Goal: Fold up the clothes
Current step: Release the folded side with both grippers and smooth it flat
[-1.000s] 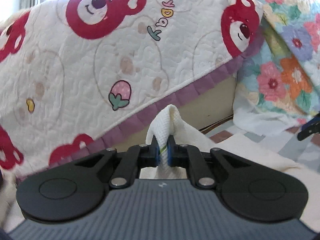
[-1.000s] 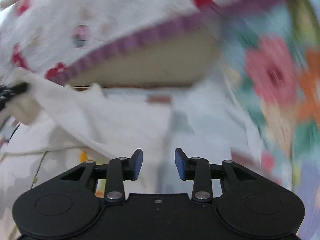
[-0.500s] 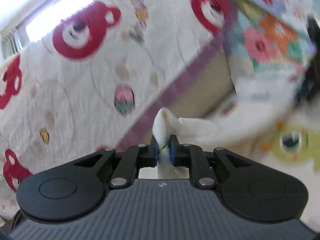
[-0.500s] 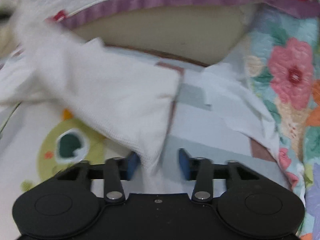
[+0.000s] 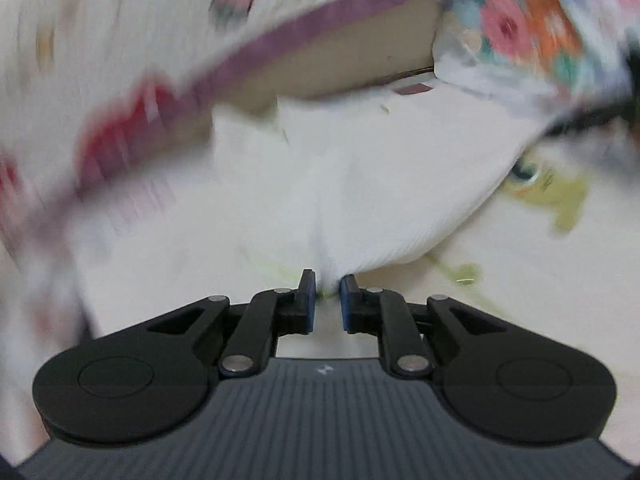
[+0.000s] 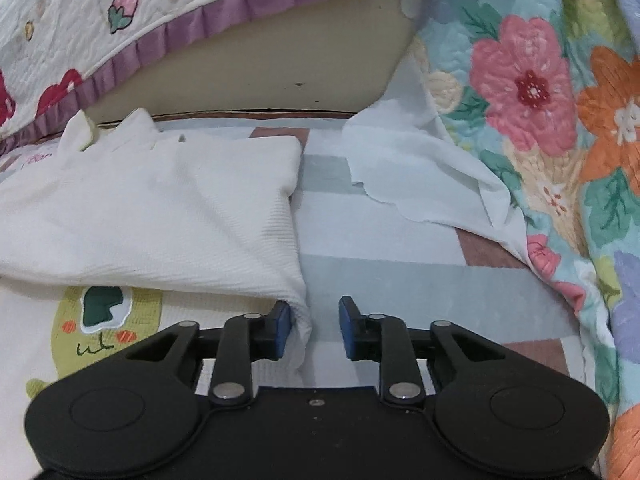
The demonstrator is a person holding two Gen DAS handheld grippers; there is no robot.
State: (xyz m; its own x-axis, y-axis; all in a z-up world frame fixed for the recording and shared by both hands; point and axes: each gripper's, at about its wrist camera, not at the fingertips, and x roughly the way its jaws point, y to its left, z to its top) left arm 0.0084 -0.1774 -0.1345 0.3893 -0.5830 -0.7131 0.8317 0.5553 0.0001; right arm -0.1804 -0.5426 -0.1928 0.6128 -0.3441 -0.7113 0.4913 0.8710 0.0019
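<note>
Your left gripper [image 5: 327, 294] has only a narrow gap between its jaws, and a pinch of the white garment [image 5: 360, 184] runs down into that gap; the jaws have eased apart a little over the last second, and through the blur you cannot tell whether the pads are still pressing the cloth. Your right gripper [image 6: 312, 320] has just been opening again after a quick closing: its jaws stand clearly apart, the folded corner of the garment [image 6: 160, 216] lies against the inner face of the left-hand pad [image 6: 280, 328], and the other pad is clear of it. So nothing is gripped on that side.

The garment lies folded over itself ahead of and to the left of the right gripper, its upper layer covering part of the green cartoon print [image 6: 100, 320] on the layer beneath. Straight ahead and to the right is bare striped bedding [image 6: 380, 240].

The risks, as I judge them:
- If you lift the left gripper away while cloth is caught between its pads, you will drag the top layer and undo the fold.
- The corner at the right gripper droops loosely; pulling back along it could snag it on the pad and skew the edge.
- The floral quilt [image 6: 540, 88] lies near on the right; a wide sweep could catch it.
</note>
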